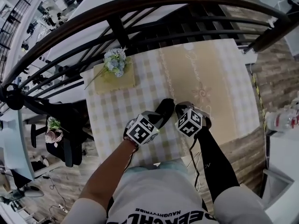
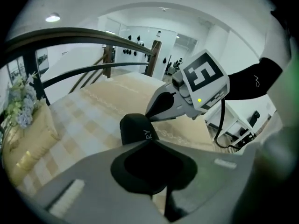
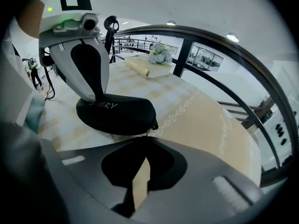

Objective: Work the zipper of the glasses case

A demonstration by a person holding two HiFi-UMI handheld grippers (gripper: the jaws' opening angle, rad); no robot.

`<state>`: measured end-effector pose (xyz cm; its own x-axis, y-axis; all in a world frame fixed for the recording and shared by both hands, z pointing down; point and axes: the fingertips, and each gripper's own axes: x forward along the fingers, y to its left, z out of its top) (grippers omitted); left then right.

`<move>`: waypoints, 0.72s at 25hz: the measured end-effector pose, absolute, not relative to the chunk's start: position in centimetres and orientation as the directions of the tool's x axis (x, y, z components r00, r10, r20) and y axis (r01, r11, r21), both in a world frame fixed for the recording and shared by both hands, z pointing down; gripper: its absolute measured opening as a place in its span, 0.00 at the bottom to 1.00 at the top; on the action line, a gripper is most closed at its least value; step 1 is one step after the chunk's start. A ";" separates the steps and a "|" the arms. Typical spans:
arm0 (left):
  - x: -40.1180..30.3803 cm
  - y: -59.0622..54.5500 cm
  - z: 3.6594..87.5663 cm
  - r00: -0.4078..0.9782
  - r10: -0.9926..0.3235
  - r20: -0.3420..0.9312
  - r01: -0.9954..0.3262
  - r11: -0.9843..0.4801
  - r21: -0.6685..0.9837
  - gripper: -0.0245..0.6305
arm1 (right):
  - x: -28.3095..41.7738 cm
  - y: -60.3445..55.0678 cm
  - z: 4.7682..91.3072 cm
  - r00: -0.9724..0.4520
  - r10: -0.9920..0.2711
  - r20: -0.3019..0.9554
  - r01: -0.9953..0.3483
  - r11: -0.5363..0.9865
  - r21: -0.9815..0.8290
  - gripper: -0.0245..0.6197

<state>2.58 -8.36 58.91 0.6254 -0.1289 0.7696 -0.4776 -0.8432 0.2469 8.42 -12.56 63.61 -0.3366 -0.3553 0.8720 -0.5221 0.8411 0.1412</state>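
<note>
A black zip-up glasses case (image 1: 165, 109) lies on the checked tablecloth (image 1: 112, 108) near the table's front edge. My left gripper (image 1: 158, 120) comes in from the lower left and is shut on the case's near end (image 2: 135, 127); in the right gripper view its grey finger (image 3: 88, 71) presses on top of the case (image 3: 117, 113). My right gripper (image 3: 147, 136) is shut, tips at the case's other end, pinching the small zipper pull (image 3: 153, 124). From the left gripper view, the right gripper (image 2: 150, 113) touches the case's far end.
A bunch of pale flowers (image 1: 116, 60) lies on a yellow cushion (image 1: 114, 78) at the table's back left. A dark curved railing (image 1: 140, 6) runs behind the table. Beige embroidered cloth (image 1: 205, 78) covers the right half. A chair (image 1: 65, 134) stands left of the table.
</note>
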 end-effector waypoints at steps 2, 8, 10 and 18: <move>2.8 -8.4 58.8 0.635 -0.127 0.762 -0.474 -0.843 0.254 0.05 | 8.4 -12.5 63.7 -0.342 -0.351 0.872 -0.521 0.843 0.136 0.08; 2.9 -8.3 58.9 0.623 -0.113 0.774 -0.444 -0.866 0.231 0.05 | 8.5 -12.1 63.6 -0.354 -0.345 0.870 -0.527 0.841 0.119 0.08; 3.0 -8.2 58.9 0.627 -0.102 0.772 -0.437 -0.867 0.240 0.05 | 8.4 -12.0 63.6 -0.355 -0.342 0.870 -0.525 0.843 0.118 0.08; 2.8 -8.1 59.0 0.626 -0.101 0.773 -0.447 -0.859 0.251 0.05 | 8.0 -10.4 63.8 -0.364 -0.323 0.874 -0.519 0.849 0.098 0.08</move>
<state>2.79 -8.11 59.03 0.6263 -0.1005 0.7731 -0.4472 -0.8586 0.2507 8.04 -10.43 63.81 -0.3638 -0.3234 0.8735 -0.5193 0.8490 0.0980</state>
